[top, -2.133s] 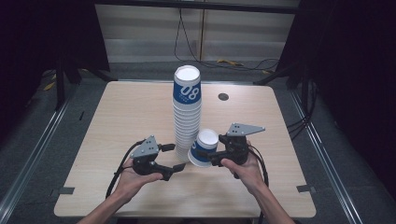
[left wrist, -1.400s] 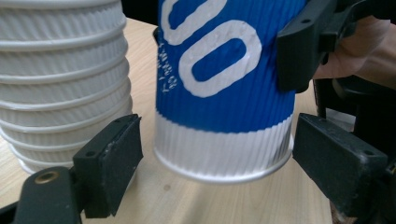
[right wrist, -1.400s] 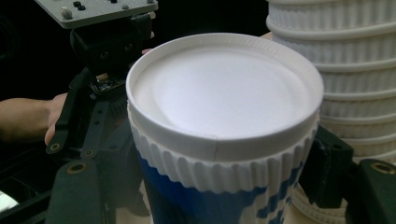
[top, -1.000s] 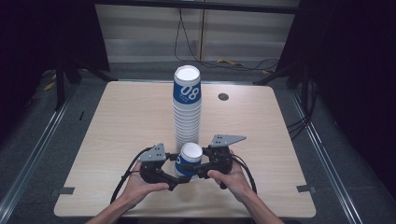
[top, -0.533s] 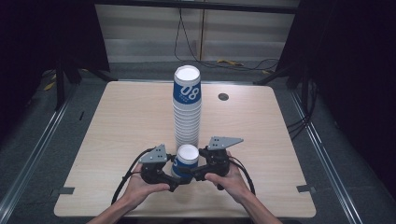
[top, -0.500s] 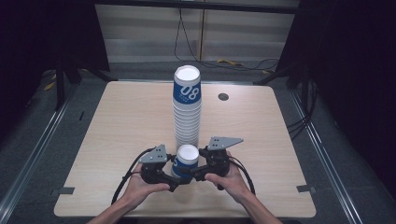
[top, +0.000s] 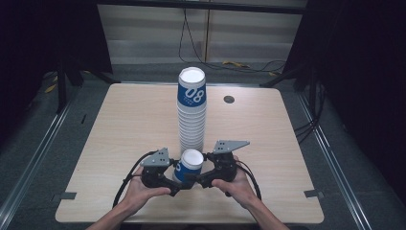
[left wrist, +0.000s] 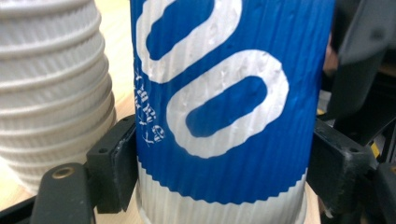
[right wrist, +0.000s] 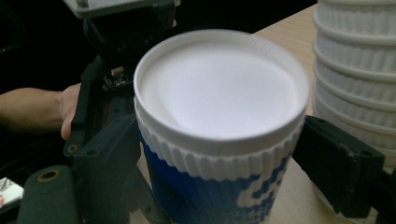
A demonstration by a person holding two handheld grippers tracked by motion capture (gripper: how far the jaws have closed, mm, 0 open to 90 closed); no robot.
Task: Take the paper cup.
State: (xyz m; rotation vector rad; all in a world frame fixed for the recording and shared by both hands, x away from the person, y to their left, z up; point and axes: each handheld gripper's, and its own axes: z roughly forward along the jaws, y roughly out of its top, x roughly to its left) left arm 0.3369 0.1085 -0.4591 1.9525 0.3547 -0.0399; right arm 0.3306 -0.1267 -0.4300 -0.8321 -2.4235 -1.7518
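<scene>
Clearly the cup (top: 188, 165), upside down near the table's (top: 119, 124) front edge just before the stack (top: 191, 115), was light, ribbed paper that would crush easily, so both the left gripper (top: 176, 184) and right gripper (top: 190, 178) clasped its sides gently.

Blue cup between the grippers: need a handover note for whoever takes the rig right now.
Left gripper: jaws closed on the blue cup, low on its wall.
Right gripper: jaws on the same cup, near its white upturned base.
Cup is upside down at the near edge of the table, in front of the tall cup stack.
Done: one cup is off the stack.
Left, likely: separate or set down this cup.
</scene>
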